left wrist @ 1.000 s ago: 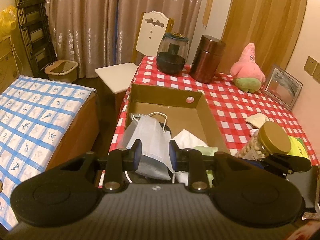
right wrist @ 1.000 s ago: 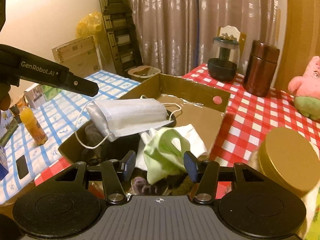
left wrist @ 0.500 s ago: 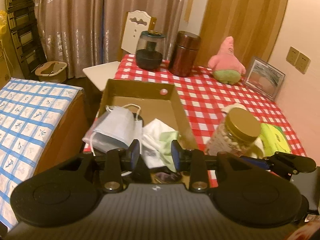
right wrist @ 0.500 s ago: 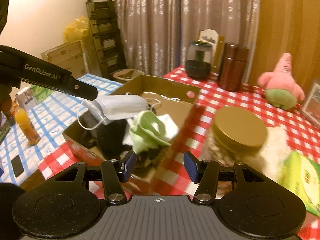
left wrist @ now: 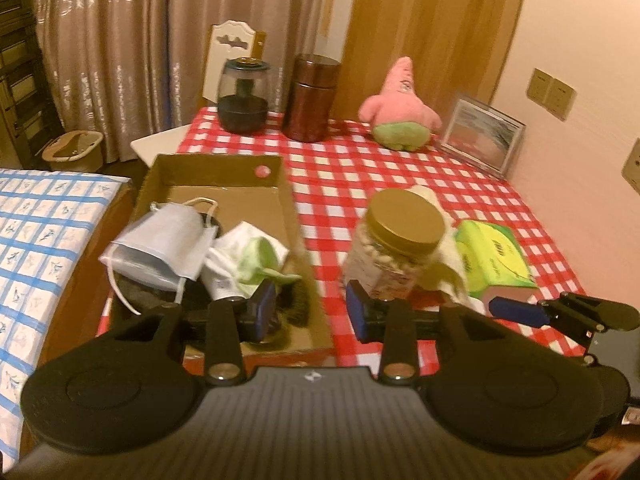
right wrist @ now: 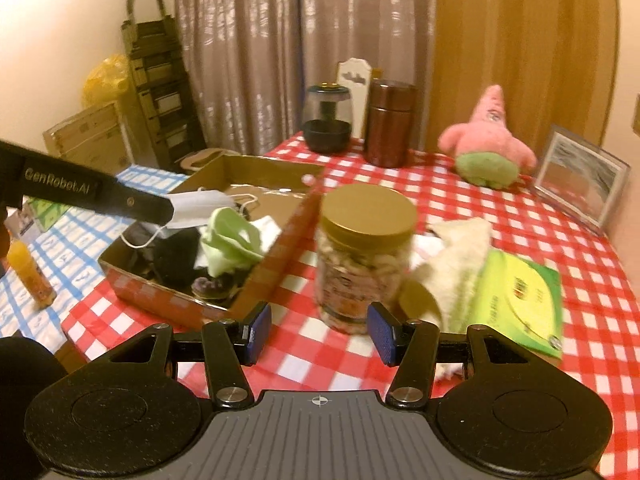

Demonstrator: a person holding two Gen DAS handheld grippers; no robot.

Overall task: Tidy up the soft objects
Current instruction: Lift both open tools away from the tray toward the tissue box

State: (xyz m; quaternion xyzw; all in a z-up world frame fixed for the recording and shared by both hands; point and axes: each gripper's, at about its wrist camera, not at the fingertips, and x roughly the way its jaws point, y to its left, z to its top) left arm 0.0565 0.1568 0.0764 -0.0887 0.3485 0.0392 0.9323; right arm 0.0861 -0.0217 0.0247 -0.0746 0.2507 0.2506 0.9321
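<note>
"GenRobot.AI" reads on the left gripper (right wrist: 160, 208).
Both grippers' fingers spread, empty; cream cloth (right wrist: 456, 256) lies beyond the right gripper (right wrist: 319, 334), behind the jar (right wrist: 366, 256).

Box left, jar right on the table
Mask (left wrist: 160, 236) lies in the box (left wrist: 218, 168); the jar (left wrist: 394, 248) stands right of it, the plush (left wrist: 400, 108) behind

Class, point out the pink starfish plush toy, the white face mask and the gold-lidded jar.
pink starfish plush toy (right wrist: 486, 136), right wrist view, pink body.
white face mask (left wrist: 164, 240), left wrist view, pleated front.
gold-lidded jar (right wrist: 367, 216), right wrist view, lid top.
</note>
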